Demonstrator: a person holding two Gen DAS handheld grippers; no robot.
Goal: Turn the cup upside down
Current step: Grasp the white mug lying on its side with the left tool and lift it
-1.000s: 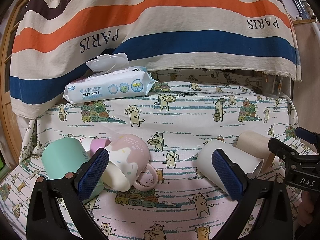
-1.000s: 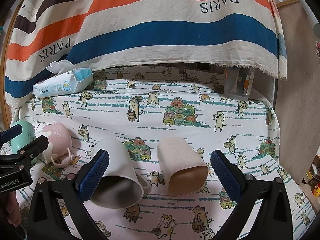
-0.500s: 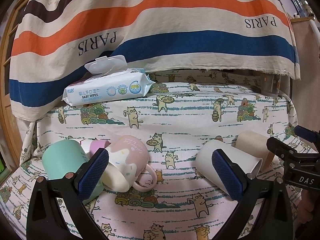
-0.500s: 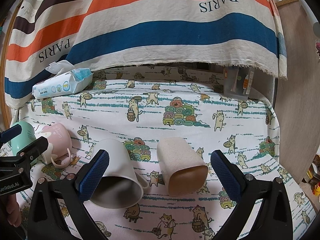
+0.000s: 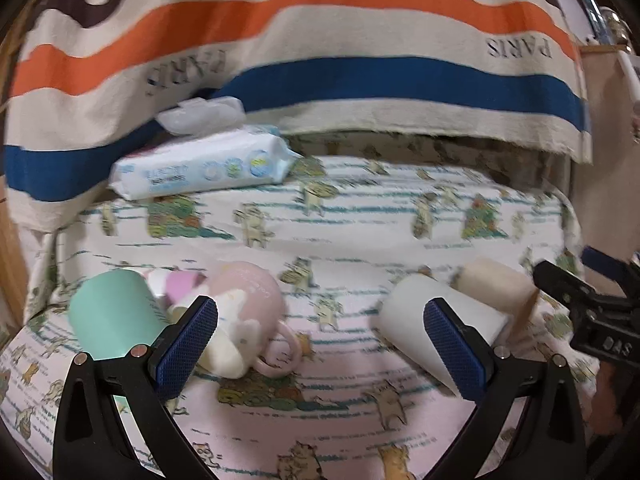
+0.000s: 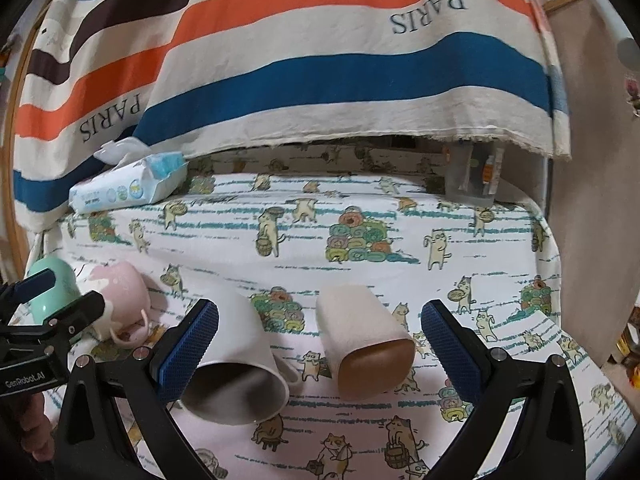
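Between my right gripper's [image 6: 319,350] wide-apart blue pads, nothing is held; two cups lie on their sides on the cat-print tablecloth [image 6: 360,204]. At 12 o'clock sits the beige squarish plastic cup with a brown inside [image 6: 362,342], mouth toward me. At 10 o'clock is the white ceramic mug [image 6: 236,364], mouth also toward me, left pad overlapping its wall in view; I can't tell if it touches.

My left gripper [image 5: 320,346] is also spread and empty. At its 10 o'clock lies the pink-and-cream ceramic mug with a loop handle [image 5: 244,324], and beyond that the mint-green plastic cup [image 5: 112,316].

My call: no cup is grasped yet, so the step is approach. For the beige cup I'd centre the pads across its side walls mid-body, close firmly since smooth plastic may slip, lift clear, roll the wrist until the mouth faces down, then set it flat.

Hard to read: the left wrist view is motion-blurred, so cup edges and the small pink-white thing between mint cup and pink mug are unclear. I can't say which cup is meant. White mug's handle is mostly hidden. Far off, a baby-wipes pack [image 6: 124,188] and striped PARIS cloth [image 6: 320,60].
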